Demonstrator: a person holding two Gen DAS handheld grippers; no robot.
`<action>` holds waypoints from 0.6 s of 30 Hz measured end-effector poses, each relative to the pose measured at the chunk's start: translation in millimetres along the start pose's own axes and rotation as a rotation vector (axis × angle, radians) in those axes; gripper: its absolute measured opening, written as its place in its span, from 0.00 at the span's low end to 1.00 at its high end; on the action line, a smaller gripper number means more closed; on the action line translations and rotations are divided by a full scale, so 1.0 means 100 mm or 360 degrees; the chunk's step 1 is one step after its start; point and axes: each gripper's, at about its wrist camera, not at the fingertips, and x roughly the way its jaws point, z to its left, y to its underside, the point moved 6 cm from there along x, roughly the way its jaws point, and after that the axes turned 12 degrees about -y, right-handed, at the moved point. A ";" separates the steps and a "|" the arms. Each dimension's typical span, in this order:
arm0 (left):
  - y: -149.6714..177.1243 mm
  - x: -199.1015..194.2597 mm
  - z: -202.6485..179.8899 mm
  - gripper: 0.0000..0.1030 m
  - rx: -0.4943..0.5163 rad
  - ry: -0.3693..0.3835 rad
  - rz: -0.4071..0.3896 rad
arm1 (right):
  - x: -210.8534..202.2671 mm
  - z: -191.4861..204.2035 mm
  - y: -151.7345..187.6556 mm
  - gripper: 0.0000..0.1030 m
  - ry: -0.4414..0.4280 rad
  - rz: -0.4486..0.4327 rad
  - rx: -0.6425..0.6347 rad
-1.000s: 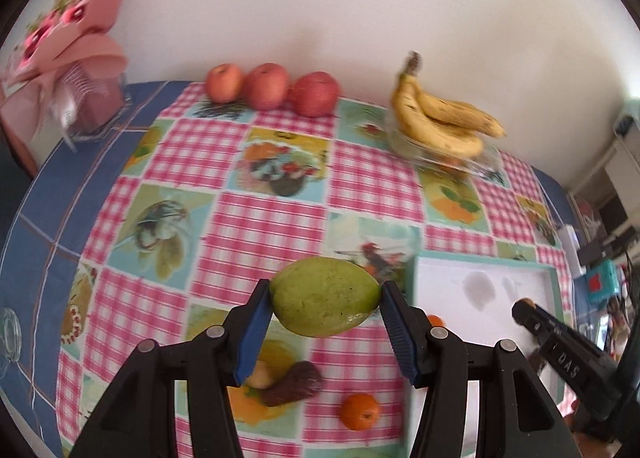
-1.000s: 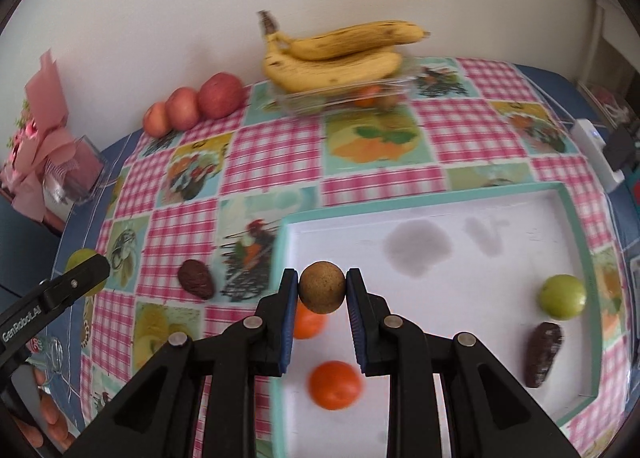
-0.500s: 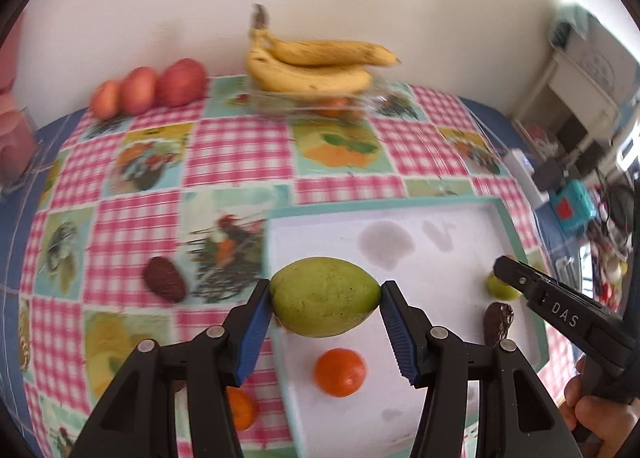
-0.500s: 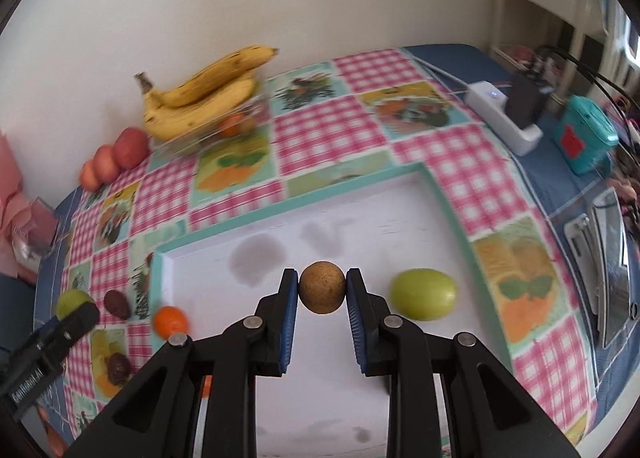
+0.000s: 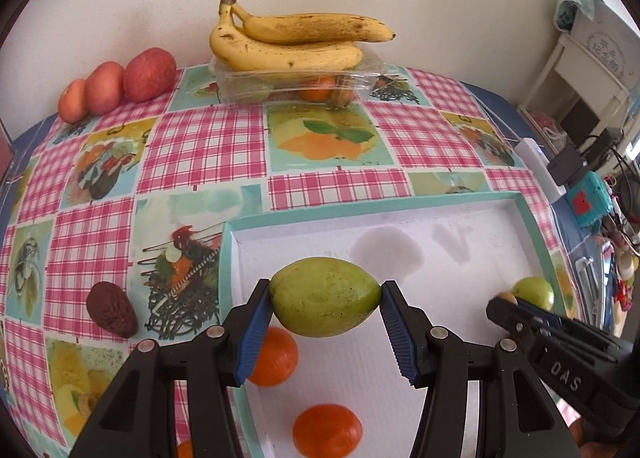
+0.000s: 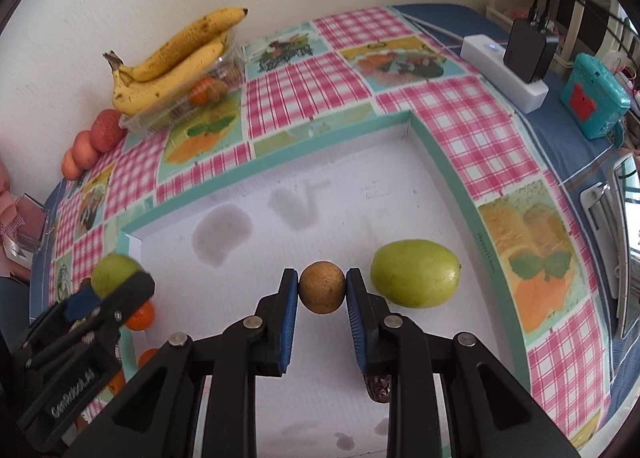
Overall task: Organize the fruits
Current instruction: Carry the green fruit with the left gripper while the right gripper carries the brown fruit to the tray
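My left gripper [image 5: 325, 298] is shut on a large green fruit [image 5: 325, 296] and holds it above the left part of the white tray [image 5: 460, 218]. My right gripper [image 6: 322, 292] is shut on a small round brown fruit [image 6: 322, 292] above the tray [image 6: 280, 162], beside a green fruit [image 6: 414, 273] lying in it. Two oranges [image 5: 326, 436] lie in the tray's near left. A dark wrinkled fruit [image 5: 111, 315] lies on the cloth left of the tray. The left gripper also shows in the right wrist view [image 6: 116, 288].
Bananas [image 5: 288, 44] rest on a clear box [image 5: 296, 84] at the back by the wall. Three red fruits [image 5: 120, 84] line the back left. A white power strip [image 6: 504, 72] and a teal box [image 6: 594, 98] sit right of the tray.
Both grippers have moved to the right over the tray with their fruits held. The right gripper now hangs close beside the green fruit in the tray.
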 end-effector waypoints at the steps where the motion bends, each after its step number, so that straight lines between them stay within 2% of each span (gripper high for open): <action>1: -0.01 0.03 0.01 0.56 -0.0004 -0.0002 -0.0001 | 0.02 0.00 0.00 0.25 0.0001 0.0011 0.0001; 11: -0.01 0.24 0.02 0.56 -0.0019 -0.0022 0.0043 | 0.18 -0.04 0.05 0.25 0.0039 0.0084 0.0002; 18: 0.01 0.25 -0.01 0.56 -0.0007 -0.0030 0.0055 | 0.19 -0.05 0.05 0.25 0.0053 0.0086 -0.0005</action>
